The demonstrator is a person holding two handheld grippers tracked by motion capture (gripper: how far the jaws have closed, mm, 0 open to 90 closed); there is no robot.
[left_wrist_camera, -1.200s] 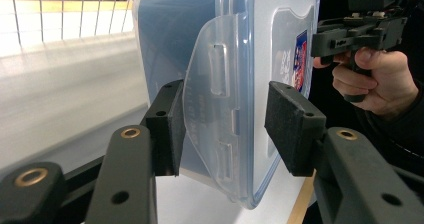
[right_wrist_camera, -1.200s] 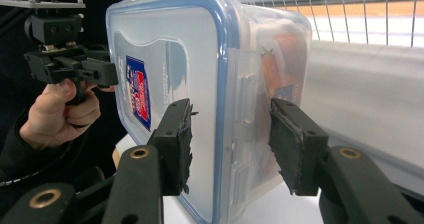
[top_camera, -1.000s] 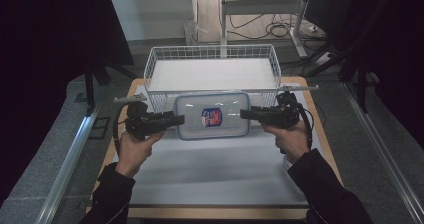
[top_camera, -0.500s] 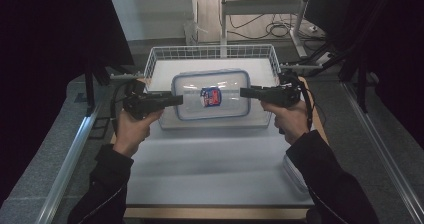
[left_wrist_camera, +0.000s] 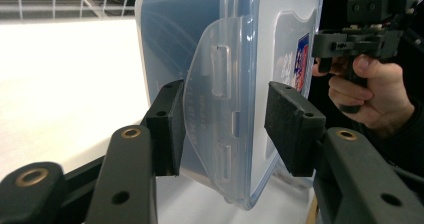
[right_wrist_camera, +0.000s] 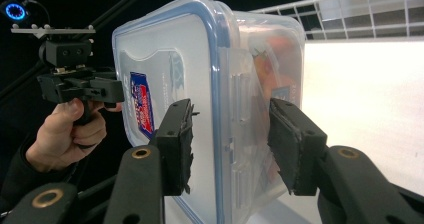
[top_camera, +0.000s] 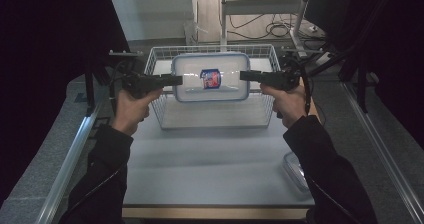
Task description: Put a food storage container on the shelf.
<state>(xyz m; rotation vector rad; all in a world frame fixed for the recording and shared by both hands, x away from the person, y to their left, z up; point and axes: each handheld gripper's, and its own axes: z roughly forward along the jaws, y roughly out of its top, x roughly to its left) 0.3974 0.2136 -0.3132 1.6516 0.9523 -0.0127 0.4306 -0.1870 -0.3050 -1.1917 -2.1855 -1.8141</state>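
Clear plastic, blue-rimmed, the lidded container [top_camera: 210,77] hangs above the wire basket [top_camera: 156,104] at the tabletop's [top_camera: 210,169] far end; we grip one end in the left tongs [top_camera: 176,79], the other in the right tongs [top_camera: 245,76].

Your clear rectangular plastic container with the blue-rimmed lid [top_camera: 210,77] hangs over the white wire basket [top_camera: 161,108], and the basket's floor beneath it lies bare. Its wire walls fence that room on every side (the near wall stands between you and the floor). The pale tabletop [top_camera: 210,169] before you is open, except for a clear plastic lid [top_camera: 296,170] at its right edge.
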